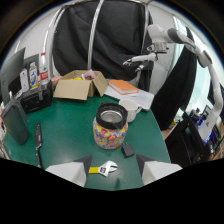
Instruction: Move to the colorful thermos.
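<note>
hand-held gripper (111,170) released, nothing between fingers; colorful thermos (110,127) stands upright on green table (65,135), straight ahead just beyond fingertips, wrench (104,169) lying between

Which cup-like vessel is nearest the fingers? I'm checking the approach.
The colorful thermos, just ahead of the open gripper; the white mug stands beyond it, plain, not speckled.

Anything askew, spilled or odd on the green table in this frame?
Nothing spilled. The colorful thermos stands upright with its top open, beyond the open hand-held gripper. A wrench lies loose between the fingers, and the cardboard box sits with flaps open.
</note>
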`<state>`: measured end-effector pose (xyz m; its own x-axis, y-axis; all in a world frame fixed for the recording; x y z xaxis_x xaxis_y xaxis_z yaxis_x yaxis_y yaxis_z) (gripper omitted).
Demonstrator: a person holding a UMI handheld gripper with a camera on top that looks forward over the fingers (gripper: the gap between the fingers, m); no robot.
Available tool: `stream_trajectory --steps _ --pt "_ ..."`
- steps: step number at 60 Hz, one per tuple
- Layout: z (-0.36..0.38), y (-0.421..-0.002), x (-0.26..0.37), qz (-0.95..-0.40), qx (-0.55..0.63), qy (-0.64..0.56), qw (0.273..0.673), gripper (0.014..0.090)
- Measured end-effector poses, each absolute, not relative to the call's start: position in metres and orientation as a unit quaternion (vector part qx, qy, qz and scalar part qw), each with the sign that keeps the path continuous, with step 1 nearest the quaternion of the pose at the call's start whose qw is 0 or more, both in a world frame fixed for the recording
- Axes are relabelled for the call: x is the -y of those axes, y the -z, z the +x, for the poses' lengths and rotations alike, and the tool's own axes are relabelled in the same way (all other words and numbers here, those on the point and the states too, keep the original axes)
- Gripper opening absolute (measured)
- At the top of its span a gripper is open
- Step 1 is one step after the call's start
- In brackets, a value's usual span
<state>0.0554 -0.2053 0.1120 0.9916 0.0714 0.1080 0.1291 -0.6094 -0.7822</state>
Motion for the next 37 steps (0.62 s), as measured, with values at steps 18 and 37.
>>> stream_trajectory --steps 18,37 --pt "0.04 -0.084 0.172 -0.902 0.055 0.015 0.428 0.0846" --pt "0.038 -0.083 0.169 -0.903 0.053 0.012 0.427 0.0845"
